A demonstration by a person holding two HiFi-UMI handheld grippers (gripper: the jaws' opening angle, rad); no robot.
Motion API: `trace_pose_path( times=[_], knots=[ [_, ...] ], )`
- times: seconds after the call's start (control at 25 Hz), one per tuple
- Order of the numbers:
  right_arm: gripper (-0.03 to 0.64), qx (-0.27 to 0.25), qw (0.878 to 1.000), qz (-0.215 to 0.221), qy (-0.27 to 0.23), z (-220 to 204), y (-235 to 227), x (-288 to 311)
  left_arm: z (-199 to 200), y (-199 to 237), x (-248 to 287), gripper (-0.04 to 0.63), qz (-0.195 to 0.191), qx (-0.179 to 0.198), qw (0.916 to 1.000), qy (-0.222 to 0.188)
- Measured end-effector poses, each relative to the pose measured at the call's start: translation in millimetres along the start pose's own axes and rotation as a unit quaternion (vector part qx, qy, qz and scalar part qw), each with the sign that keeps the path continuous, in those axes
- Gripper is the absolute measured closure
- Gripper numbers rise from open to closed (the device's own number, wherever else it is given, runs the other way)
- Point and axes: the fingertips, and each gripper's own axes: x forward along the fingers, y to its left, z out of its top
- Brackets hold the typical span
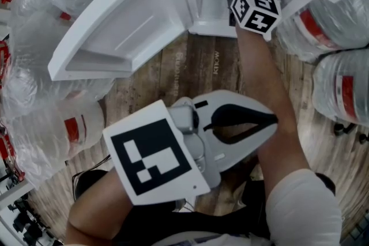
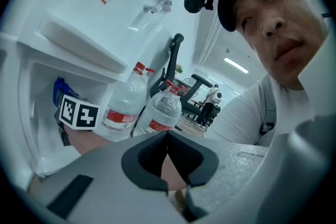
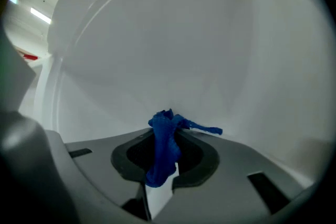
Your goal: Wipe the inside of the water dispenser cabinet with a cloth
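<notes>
Right gripper (image 3: 167, 126): jaws clamped on bunched blue cloth (image 3: 164, 147), reaching into the far white cabinet (image 3: 184, 34), cloth tip toward the inner wall, presumably for wiping. Left gripper (image 2: 168, 138): jaws together, empty, near the person, likely kept clear. Door (image 1: 115, 26) open left for access

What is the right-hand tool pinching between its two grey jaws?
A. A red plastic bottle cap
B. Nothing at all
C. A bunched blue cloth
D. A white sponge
C: the right gripper view shows the right gripper with its jaws closed on a bunched blue cloth, in front of the white cabinet wall.
</notes>
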Motion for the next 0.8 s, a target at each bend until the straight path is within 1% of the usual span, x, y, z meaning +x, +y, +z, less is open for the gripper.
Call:
trace_pose_path(
  times=[0.08, 0.16, 0.28, 0.48, 0.68, 0.8],
  knots=[
    [0.549, 0.021, 0.999, -0.009, -0.043, 30.3, -0.8, -3.9, -1.5, 0.8, 1.1, 0.592, 0.0, -0.003, 1.0, 0.002],
    [0.551, 0.047, 0.996, -0.023, -0.073, 52.1, -7.0, -6.7, -2.7, 1.2, 1.7, 0.592, 0.0, -0.004, 1.0, 0.003],
    [0.554, 0.06, 0.994, -0.038, -0.085, 59.6, -15.6, -4.2, -3.2, 1.2, 1.8, 0.592, 0.0, -0.005, 1.0, 0.004],
    [0.554, 0.054, 0.996, -0.057, -0.048, 25.6, -29.5, 2.1, -4.2, 2.0, 2.2, 0.592, 0.001, -0.006, 1.0, 0.006],
    [0.555, 0.057, 0.995, -0.077, 0.012, -23.6, -38.3, 3.7, -5.6, 1.7, 3.7, 0.592, -0.003, -0.003, 1.0, 0.008],
    [0.555, 0.043, 0.995, -0.078, 0.046, -50.1, -40.7, 5.7, -7.6, 2.7, 4.2, 0.592, -0.002, -0.006, 0.9999, 0.01]
  ],
)
